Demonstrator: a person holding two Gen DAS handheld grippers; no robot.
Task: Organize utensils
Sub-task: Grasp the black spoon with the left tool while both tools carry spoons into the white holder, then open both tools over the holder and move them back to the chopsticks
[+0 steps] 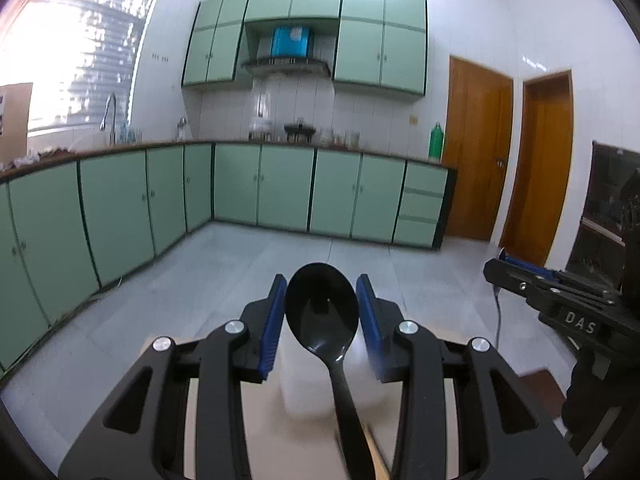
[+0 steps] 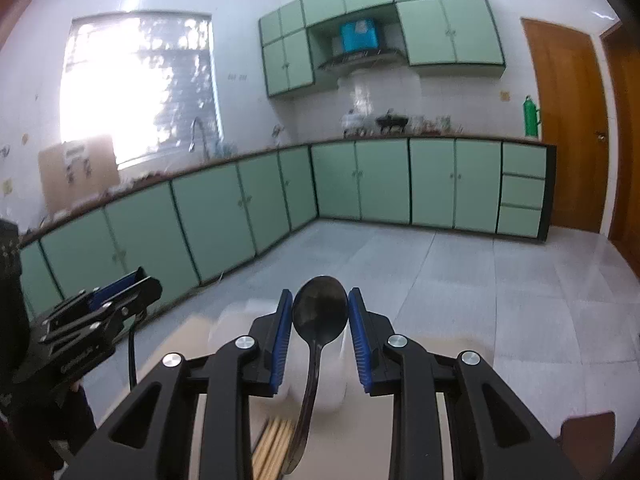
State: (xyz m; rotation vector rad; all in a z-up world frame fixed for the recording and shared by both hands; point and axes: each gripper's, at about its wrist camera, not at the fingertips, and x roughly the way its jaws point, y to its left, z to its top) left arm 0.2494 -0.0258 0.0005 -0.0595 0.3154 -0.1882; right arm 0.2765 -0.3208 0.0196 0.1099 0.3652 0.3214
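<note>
In the left wrist view my left gripper (image 1: 321,286) is shut on a black plastic spoon (image 1: 321,320). Its bowl stands upright between the blue pads (image 1: 270,332) and its handle runs down toward the camera. My right gripper (image 2: 320,298) is shut on a dark metal spoon (image 2: 320,312), held the same way by the bowl. Both grippers are lifted and point out across the kitchen. Each shows at the edge of the other's view: the right gripper (image 1: 520,280) at the right, the left gripper (image 2: 120,296) at the left. A white container (image 1: 304,392) stands blurred below the jaws.
A beige table top (image 2: 380,440) lies under both grippers. Several bamboo chopsticks (image 2: 272,444) rest on it beside the white container (image 2: 240,320). A brown seat corner (image 2: 588,428) shows at the lower right. Green cabinets (image 1: 280,188) and grey floor tiles lie beyond.
</note>
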